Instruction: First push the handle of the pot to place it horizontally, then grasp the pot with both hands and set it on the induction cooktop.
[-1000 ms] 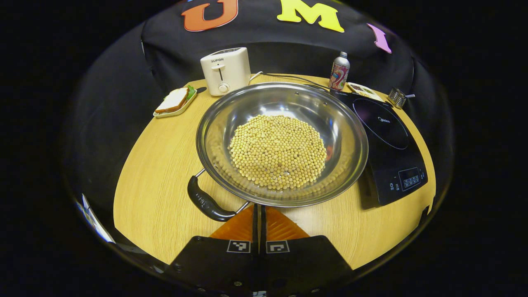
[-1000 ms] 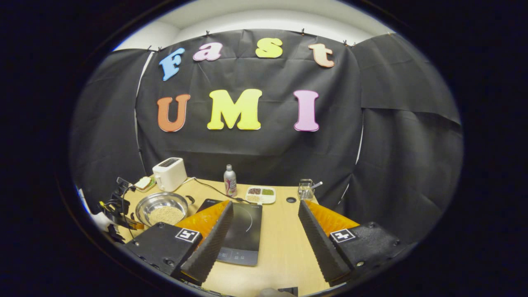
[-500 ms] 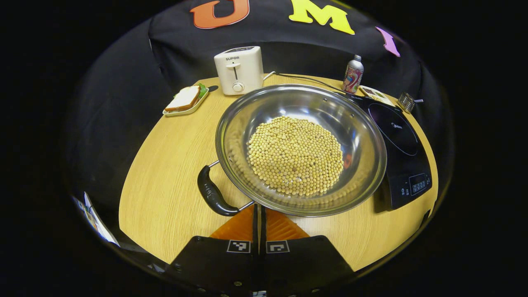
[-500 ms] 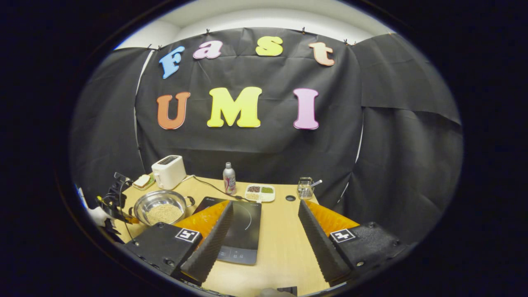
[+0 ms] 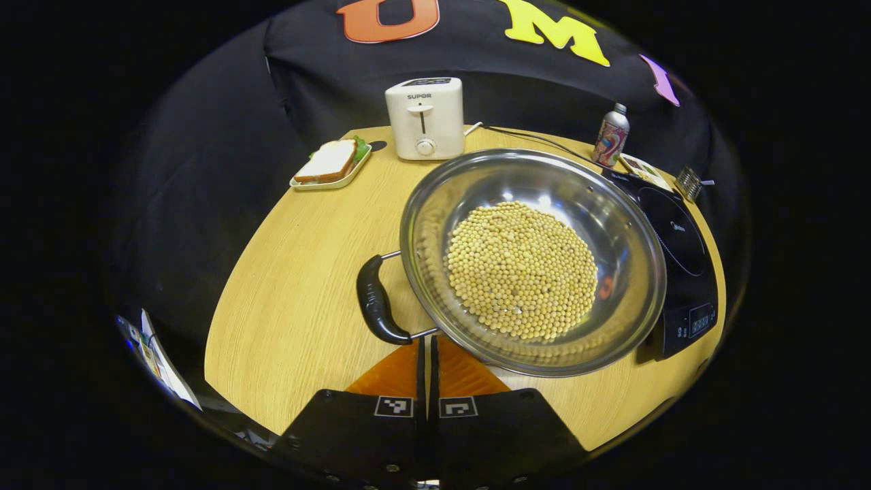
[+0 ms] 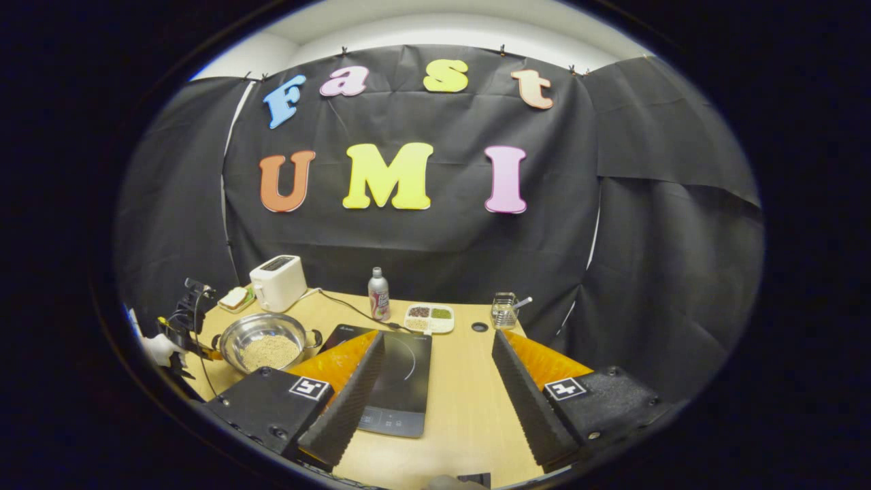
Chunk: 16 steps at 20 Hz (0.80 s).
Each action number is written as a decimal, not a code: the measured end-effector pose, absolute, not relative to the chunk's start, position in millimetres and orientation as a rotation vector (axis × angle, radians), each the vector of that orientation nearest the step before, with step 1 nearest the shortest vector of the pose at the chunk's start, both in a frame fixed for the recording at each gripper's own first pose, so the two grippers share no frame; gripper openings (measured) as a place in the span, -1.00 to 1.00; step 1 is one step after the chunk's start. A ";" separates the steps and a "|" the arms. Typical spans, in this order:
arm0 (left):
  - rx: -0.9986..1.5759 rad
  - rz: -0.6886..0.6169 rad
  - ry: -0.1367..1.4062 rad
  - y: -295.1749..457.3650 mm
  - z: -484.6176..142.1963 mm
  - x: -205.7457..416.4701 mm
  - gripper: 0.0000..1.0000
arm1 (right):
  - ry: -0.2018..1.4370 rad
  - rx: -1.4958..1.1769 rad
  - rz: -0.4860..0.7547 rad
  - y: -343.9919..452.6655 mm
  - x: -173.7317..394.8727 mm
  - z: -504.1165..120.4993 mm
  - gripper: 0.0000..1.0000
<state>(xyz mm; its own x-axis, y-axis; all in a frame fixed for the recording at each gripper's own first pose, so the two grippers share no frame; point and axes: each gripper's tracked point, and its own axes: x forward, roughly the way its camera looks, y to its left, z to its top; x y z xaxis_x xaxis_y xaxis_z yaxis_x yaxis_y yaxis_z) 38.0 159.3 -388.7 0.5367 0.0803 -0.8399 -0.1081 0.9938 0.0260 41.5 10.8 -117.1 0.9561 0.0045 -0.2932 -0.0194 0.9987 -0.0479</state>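
Table (image 5: 292,327), pot and cooktop: edges and free room.
Bare wood fills lower left of the left gripper view; the table edge curves along the bottom. Cooktop (image 5: 670,231) at right, touching the pot (image 5: 633,224). Pot centre-right: steel, holding pale beans (image 5: 520,269), black handle (image 5: 376,307) at lower centre. Left gripper (image 5: 429,357) clenched, tips beside the handle. Right gripper (image 6: 439,374) released, over the cooktop.

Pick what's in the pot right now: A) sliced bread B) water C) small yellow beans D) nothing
C: in the left gripper view the steel pot holds a heap of small round yellow beans covering its bottom; the bread lies on a separate tray by the toaster.
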 end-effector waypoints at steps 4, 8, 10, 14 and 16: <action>-0.058 0.127 0.994 167.4 -389.4 45.6 -1.00 | 0.307 -0.053 0.021 16.0 42.9 -117.7 0.97; -0.074 0.138 0.991 175.1 -390.0 55.8 -1.00 | 0.304 -0.054 0.025 17.2 43.5 -115.8 0.97; -0.079 0.146 0.990 179.7 -389.6 59.7 -1.00 | 0.310 -0.060 0.024 17.3 43.8 -117.4 0.97; -0.089 0.154 0.987 186.0 -388.8 65.8 -1.00 | 0.317 -0.055 0.023 17.1 43.6 -118.4 0.97; -0.090 0.156 0.987 189.2 -389.3 69.2 -1.00 | 0.320 -0.055 0.023 18.4 44.2 -118.4 0.97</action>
<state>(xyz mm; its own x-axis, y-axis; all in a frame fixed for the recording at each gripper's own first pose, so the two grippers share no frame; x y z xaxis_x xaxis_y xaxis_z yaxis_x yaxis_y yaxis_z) 69.2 189.2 -389.3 0.5412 0.0900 -0.8361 -0.1717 0.9851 -0.0052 44.2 18.4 -118.4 0.9491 0.0142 -0.3146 -0.0314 0.9983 -0.0499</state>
